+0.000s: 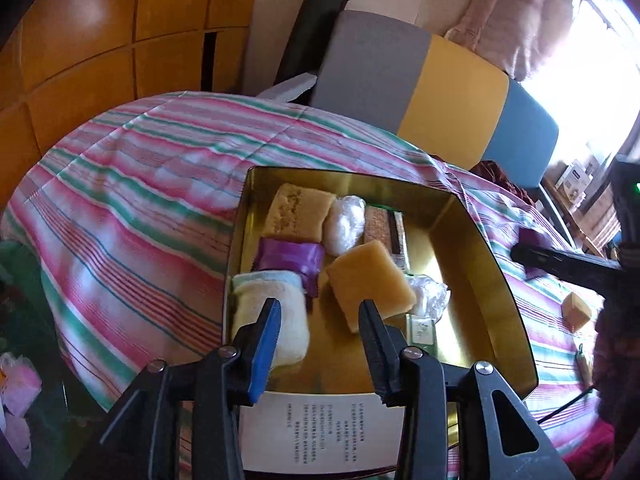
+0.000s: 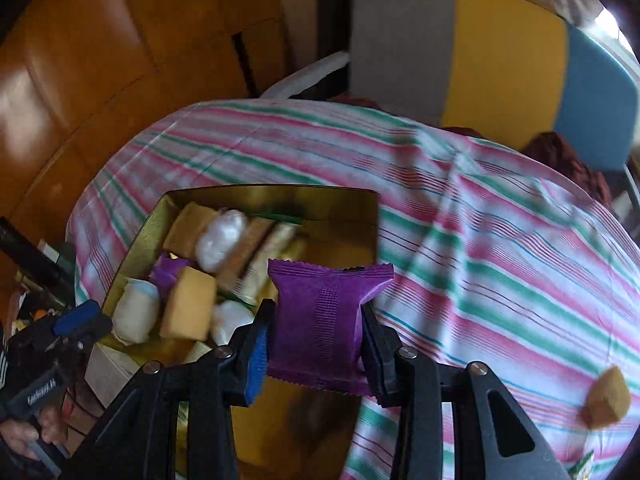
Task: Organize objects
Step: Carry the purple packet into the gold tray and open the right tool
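Striped cloth surface with a tin and a loose block

The pink, green and white striped cloth [image 2: 500,240] carries the gold tin [image 1: 504,280] at centre; a tan sponge block [image 1: 577,311] lies on it at 3 o'clock of the tin.

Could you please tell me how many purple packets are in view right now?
2: one purple packet clamped in the right gripper, another purple packet lying inside the gold tin. Others may be hidden.
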Demonstrator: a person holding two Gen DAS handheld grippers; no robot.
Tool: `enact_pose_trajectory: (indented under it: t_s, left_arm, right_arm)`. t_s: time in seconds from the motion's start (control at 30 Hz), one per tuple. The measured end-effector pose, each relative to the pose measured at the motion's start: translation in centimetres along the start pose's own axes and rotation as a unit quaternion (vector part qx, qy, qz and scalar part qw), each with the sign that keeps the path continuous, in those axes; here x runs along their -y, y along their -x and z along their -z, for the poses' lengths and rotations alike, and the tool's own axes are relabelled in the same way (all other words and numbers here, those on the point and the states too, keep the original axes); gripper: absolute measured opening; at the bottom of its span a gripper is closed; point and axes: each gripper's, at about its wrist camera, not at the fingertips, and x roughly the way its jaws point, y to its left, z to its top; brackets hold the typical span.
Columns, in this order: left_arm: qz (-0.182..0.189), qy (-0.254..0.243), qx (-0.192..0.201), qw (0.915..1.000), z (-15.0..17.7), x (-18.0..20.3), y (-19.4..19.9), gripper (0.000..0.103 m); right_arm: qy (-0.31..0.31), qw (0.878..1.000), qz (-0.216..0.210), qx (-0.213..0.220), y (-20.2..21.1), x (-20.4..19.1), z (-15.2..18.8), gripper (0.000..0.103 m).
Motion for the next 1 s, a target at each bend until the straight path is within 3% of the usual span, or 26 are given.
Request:
enact_pose_trajectory:
  t_s: [0.23, 0.5, 0.73, 1.0]
  left_arm:
    - [0.008, 0.017, -0.008, 0.9998, 0.2, -1.1, -0.4, 0.041]
    - [0.011, 0.021, -0.016, 0.9996, 0.4, -1.2, -0.9, 0.044]
    - [0.013, 0.017, -0.018, 0.9996, 0.6, -0.7, -1.0, 0.05]
    - [0.003, 0.013, -0.01, 0.9999, 0.5, -0.6, -0.7, 0.05]
  right_arm:
    - [0.022, 0.997, 0.026, -0.071, -6.1, -2.3, -1.9, 0.04]
    - [0.025, 0.993, 0.047, -0.11, -9.4, -1.9, -1.6, 0.04]
    - [0.013, 0.992, 0.031, -0.12, -10.1, -1.6, -1.2, 0.044]
    - [0.003, 0.997, 0.023, -0.074, -7.2, -1.6, -1.0, 0.044]
